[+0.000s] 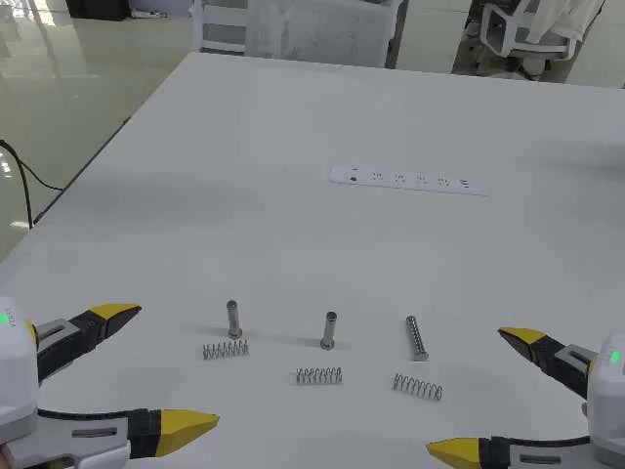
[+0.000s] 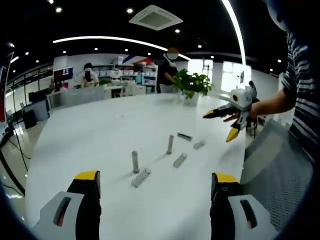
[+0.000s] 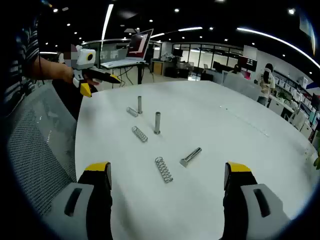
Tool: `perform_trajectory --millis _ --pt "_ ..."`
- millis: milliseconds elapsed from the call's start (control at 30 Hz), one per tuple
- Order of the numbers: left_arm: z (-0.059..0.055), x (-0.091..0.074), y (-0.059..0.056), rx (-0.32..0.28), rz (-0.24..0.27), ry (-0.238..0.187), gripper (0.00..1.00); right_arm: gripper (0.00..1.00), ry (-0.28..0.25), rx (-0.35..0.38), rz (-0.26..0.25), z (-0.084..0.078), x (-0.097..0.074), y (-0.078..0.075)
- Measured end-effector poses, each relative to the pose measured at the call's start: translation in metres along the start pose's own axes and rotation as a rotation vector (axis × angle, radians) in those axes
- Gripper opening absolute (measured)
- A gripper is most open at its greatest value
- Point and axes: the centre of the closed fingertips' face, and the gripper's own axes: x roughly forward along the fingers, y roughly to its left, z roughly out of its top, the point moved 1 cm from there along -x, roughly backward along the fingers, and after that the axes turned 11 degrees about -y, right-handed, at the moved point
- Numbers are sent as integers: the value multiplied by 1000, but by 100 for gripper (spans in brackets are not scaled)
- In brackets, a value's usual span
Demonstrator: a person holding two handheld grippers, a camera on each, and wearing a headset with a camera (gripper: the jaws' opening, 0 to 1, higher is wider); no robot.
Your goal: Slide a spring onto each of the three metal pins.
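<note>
- The left gripper [image 1: 177, 365], a white body with black jaws tipped in yellow, is hovering over the near left of the smooth white tabletop [image 1: 293, 147]. Its jaws are gaping wide with nothing between them.
- The right gripper [image 1: 465, 390], of the same build, is hovering at the near right, its jaws also spread wide and gripping nothing.
- Three short, dull-grey metal pins are sitting in a row between the two grippers.
- The left pin [image 1: 232, 319] and the middle pin [image 1: 329, 330] are standing upright on their wider ends.
- The right pin [image 1: 417, 338] is lying on its side, which is plainest in the right gripper view.
- Three small springs of fine coiled wire are lying flat on the table, one just in front of each pin: the left spring [image 1: 226, 349], the middle spring [image 1: 319, 375] and the right spring [image 1: 417, 387].
- Each spring is resting beside its pin, not around it.
- A long, flat white plastic power strip [image 1: 408, 180] is lying farther back on the table, well apart from the pins.
- In the left gripper view, a leafy green potted plant [image 2: 192, 82] is standing at the table's far end, and a striped sleeve [image 2: 300, 75] is showing at the right edge.
</note>
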Motion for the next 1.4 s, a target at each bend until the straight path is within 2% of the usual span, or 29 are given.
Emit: perform_trajectory --millis 467,1067,1400 --pt "-1 -2 -1 -4 10 -1 89 90 -2 18 -12 -2 0 -2" --pt "-2 -3 -1 -14 9 -4 91 90 -10 6 -24 1 -1 -3" --pt "-1 -4 -1 -15 5 -5 91 90 -9 11 -14 1 0 -1"
